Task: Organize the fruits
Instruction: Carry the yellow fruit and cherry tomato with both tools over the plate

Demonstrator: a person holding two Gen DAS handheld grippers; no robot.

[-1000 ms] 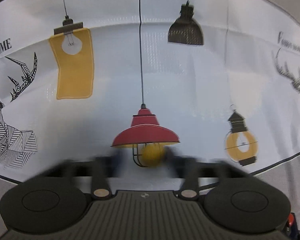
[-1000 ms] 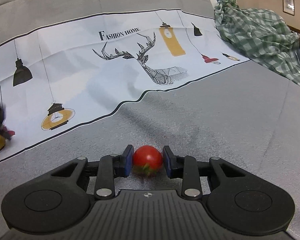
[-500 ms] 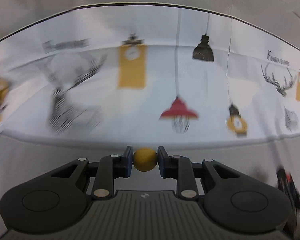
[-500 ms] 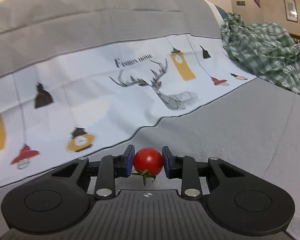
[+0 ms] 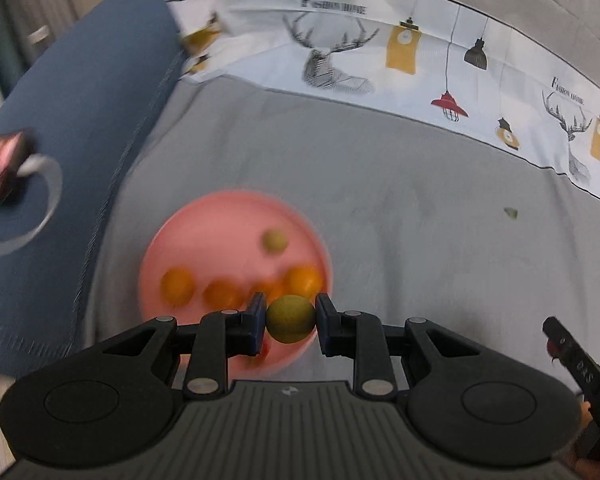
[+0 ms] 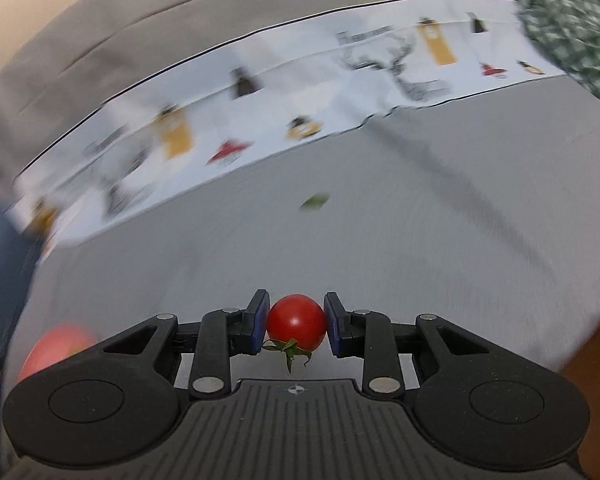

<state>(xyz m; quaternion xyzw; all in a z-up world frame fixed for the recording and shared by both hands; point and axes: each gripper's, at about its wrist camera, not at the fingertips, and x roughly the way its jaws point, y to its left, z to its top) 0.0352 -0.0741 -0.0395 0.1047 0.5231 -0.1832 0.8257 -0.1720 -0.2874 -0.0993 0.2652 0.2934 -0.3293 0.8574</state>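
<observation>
My left gripper (image 5: 291, 319) is shut on a small yellow-green round fruit (image 5: 291, 318) and hangs over the near right rim of a pink plate (image 5: 208, 236). On the plate lie several orange fruits (image 5: 177, 285) and one small green fruit (image 5: 275, 241). My right gripper (image 6: 296, 322) is shut on a red cherry tomato (image 6: 296, 320) whose green stem hangs down, above grey cloth. The pink plate (image 6: 54, 346) shows blurred at the lower left of the right wrist view. Part of the other gripper (image 5: 580, 364) shows at the right edge of the left wrist view.
Grey cloth (image 5: 400, 208) covers the surface, with a white printed cloth (image 5: 380, 52) of deer and lamps behind it. A blue cushion (image 5: 68, 120) lies left, with a dark device and cable (image 5: 4, 164) on it. A small green scrap (image 5: 511, 212) lies on the grey cloth. Green checked fabric (image 6: 572, 20) sits far right.
Both grippers have swung left and risen, each keeping its fruit. The left view went from the printed cloth to the pink plate. The right view now catches the plate's edge.
</observation>
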